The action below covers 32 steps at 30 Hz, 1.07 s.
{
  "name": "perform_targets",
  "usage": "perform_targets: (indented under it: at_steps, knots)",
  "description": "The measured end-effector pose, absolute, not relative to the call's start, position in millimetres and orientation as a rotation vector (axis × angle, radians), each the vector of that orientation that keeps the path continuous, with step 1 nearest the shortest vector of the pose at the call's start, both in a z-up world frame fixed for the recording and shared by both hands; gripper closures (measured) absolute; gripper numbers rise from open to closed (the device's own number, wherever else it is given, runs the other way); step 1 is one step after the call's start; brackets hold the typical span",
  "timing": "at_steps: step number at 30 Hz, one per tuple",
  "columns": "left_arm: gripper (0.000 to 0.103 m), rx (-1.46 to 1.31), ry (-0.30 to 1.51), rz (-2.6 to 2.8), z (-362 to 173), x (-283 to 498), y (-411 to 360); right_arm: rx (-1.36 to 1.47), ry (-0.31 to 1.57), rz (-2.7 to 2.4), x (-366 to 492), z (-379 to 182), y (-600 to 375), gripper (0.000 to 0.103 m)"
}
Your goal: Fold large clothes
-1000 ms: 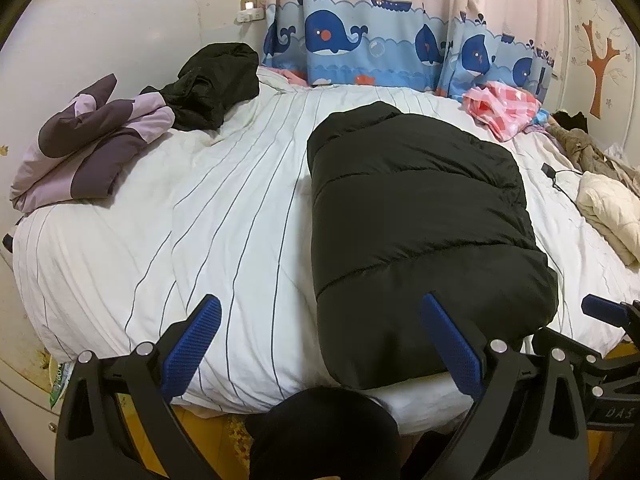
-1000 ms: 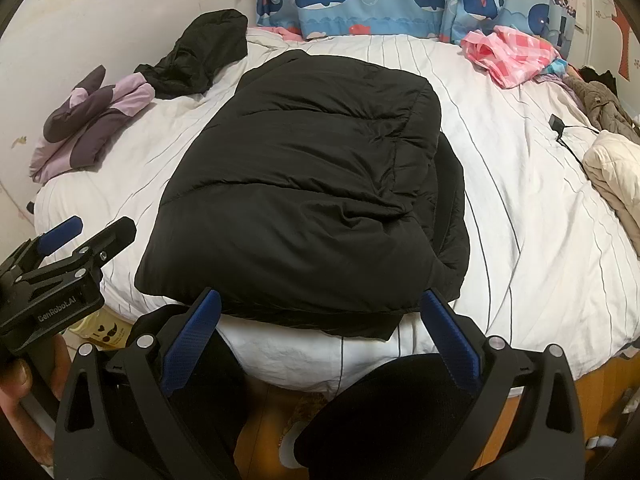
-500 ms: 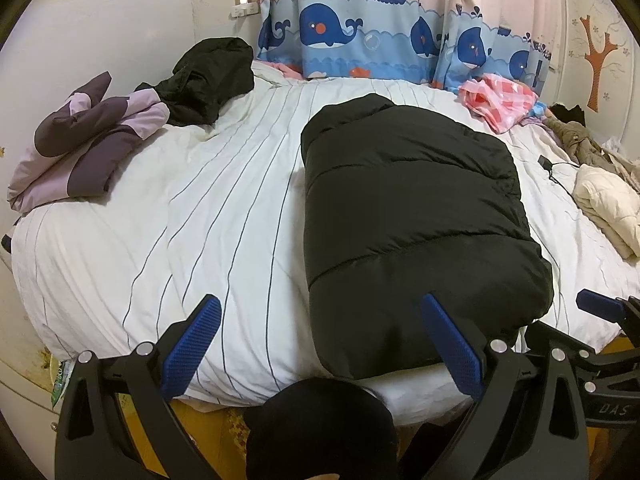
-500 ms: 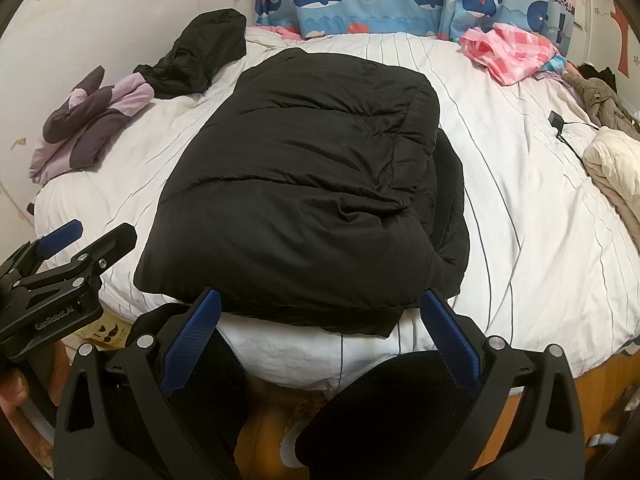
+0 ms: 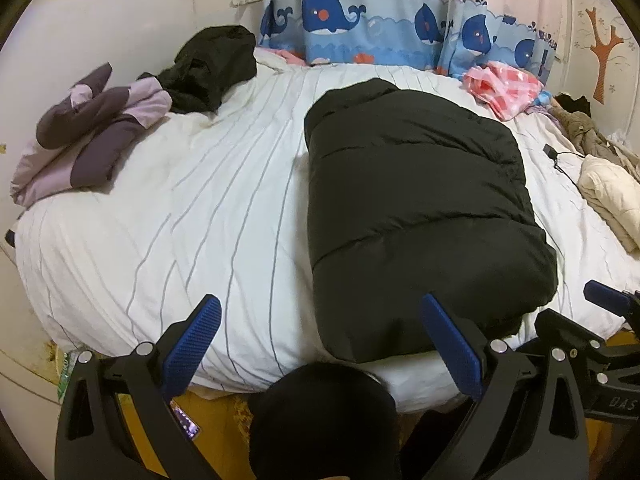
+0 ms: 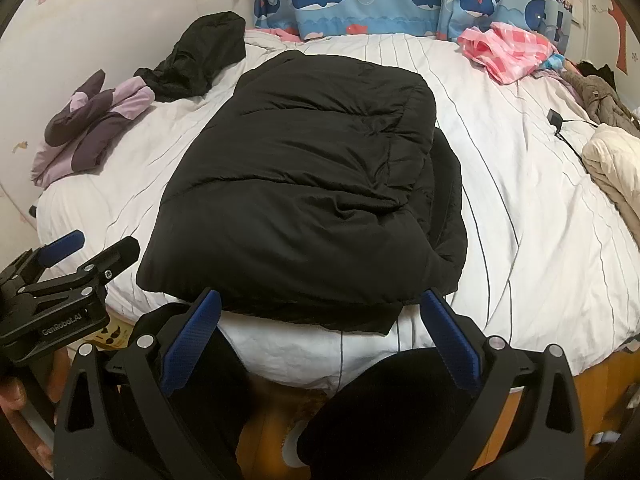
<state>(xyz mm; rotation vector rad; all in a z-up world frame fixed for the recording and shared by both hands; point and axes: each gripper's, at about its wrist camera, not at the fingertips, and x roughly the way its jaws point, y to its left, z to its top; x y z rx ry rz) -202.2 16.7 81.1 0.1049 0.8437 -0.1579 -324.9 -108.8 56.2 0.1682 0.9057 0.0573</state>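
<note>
**A:** Where are the two grippers?

**B:** Both are held low at the near edge of the bed [image 5: 140,208], pointing across it. The left gripper [image 5: 320,344] has its blue-padded fingers [image 5: 192,344] spread wide with nothing between them. In the right wrist view it appears at the lower left, level and aimed towards the bed, with part of a hand [image 6: 16,404] beneath it.

**A:** And the right one?

**B:** The right gripper [image 6: 320,344] is also spread wide and empty. Its fingers [image 6: 452,344] frame the near edge of the puffer jacket without touching it. From the left wrist view only its tip shows at the far right edge.

**A:** Where is the jacket?

**B:** The black puffer jacket [image 6: 296,184] lies folded into a thick rectangular bundle in the middle of the white striped bedding, its near end reaching the mattress edge. A lower layer sticks out along its right side.

**A:** What else is on the bed?

**B:** A purple and lilac garment [image 5: 88,140] lies at the far left, with a crumpled black garment [image 5: 212,68] just beside it. A pink checked cloth [image 5: 504,88] sits near the whale-print curtain [image 5: 360,20]. At the right edge are a cream garment [image 5: 612,196] and a black charger with its cable [image 6: 558,120].
</note>
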Motion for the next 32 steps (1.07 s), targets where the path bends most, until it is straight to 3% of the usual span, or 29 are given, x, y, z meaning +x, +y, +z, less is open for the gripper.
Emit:
perform_targets:
  at_steps: [32]
  knots:
    - [0.007, 0.170, 0.842, -0.132, 77.9, -206.6, 10.6, 0.109, 0.857, 0.010, -337.0, 66.9, -105.4, 0.007]
